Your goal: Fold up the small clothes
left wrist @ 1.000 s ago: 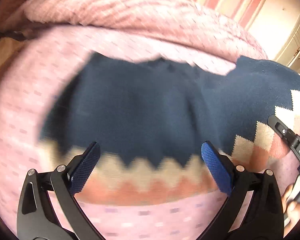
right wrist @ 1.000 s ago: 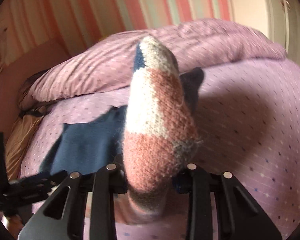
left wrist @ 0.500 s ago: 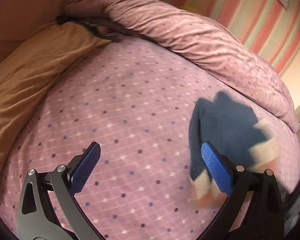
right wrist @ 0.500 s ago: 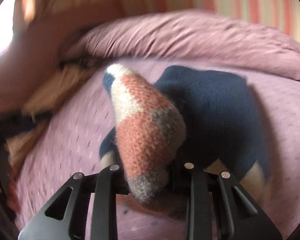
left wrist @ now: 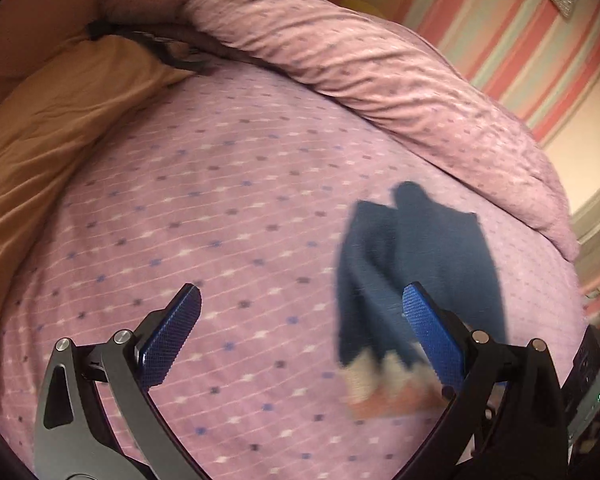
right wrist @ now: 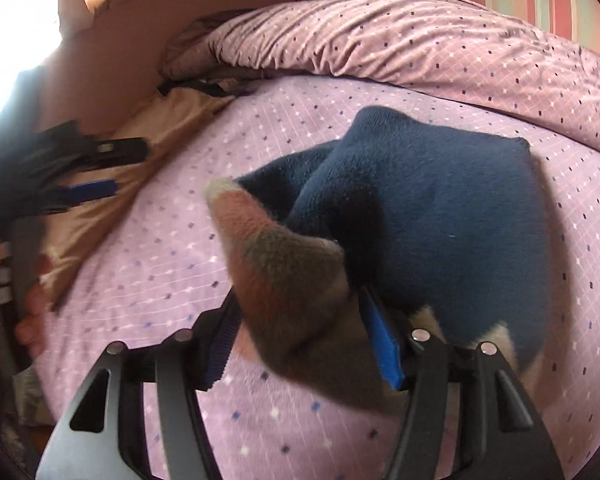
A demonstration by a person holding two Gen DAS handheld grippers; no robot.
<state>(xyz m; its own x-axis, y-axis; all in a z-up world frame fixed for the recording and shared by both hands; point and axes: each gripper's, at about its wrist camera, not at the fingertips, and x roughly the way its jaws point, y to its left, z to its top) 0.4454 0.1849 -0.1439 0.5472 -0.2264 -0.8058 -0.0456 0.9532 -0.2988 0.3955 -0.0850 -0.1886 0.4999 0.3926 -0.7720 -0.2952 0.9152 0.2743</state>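
Navy zigzag-hemmed sweater [right wrist: 440,208], bunched

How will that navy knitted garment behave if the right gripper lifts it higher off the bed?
The navy knitted garment is probably floppy: its hem bunches in the right gripper while the rest sags onto the bedspread. The fuzzy knit likely grips rather than slips. It looks light and should drape and unfold.

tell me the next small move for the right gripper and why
Probably lower and release. The right gripper grips the patterned hem of the navy knit garment, already doubled on the pink bedspread; the left gripper is open and clear.
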